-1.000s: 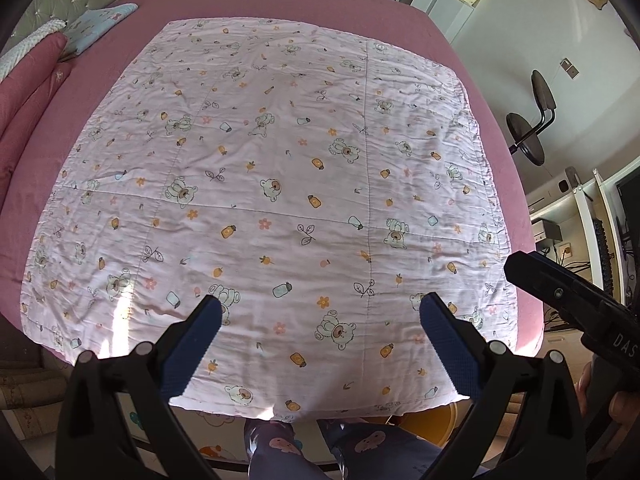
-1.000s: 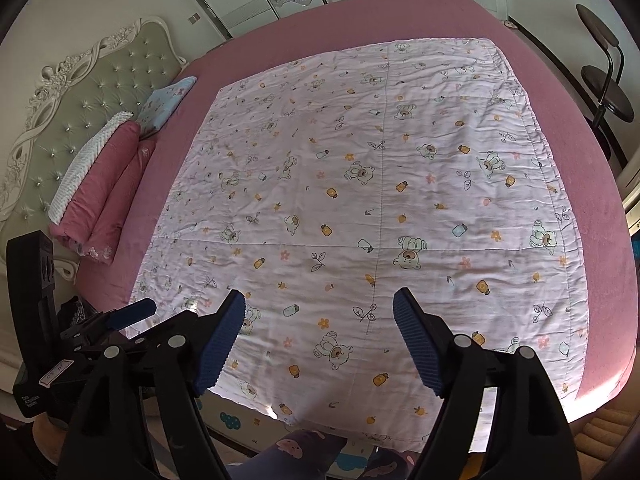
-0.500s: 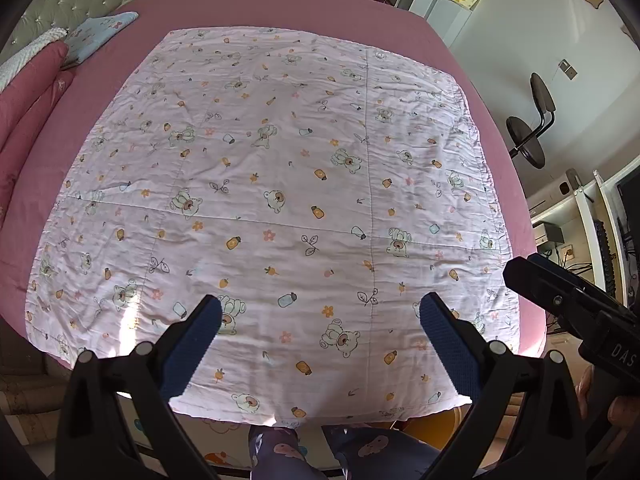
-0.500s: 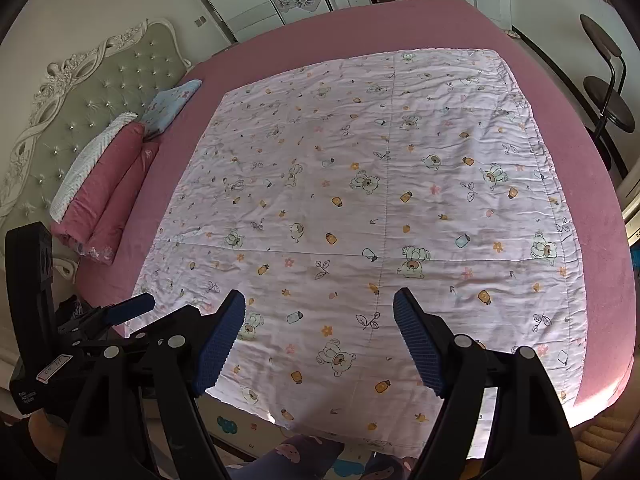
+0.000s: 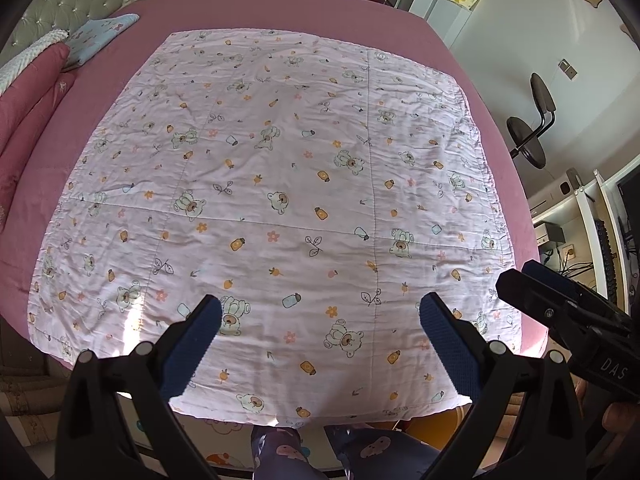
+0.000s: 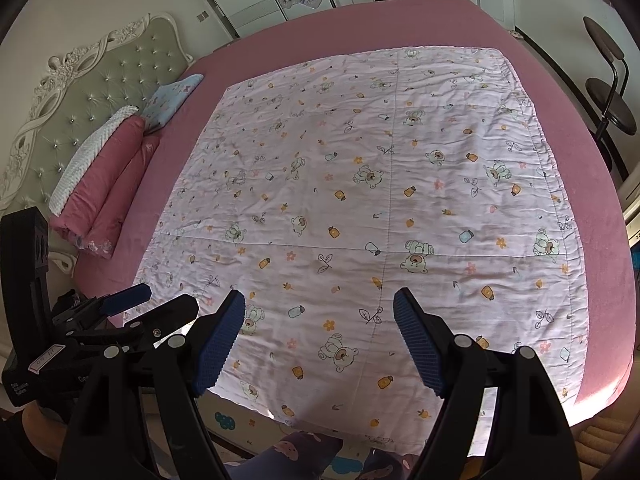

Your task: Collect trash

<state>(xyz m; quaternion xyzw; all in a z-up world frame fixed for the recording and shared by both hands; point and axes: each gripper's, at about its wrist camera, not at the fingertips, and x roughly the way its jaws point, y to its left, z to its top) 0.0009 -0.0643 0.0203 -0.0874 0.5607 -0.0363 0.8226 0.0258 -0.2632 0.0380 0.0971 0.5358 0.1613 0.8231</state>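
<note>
The quilt (image 5: 280, 208) is spread flat across the bed (image 5: 280, 12). Its left edge is lined by stacked pillows (image 6: 104, 168) under the headboard (image 6: 100, 76).

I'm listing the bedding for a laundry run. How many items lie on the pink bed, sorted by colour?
Pink rolled bedding: 2
White textured pillow: 1
Light blue pillow: 1
Pale printed quilt: 1
Total: 5
No trash shows on the bed.
</note>
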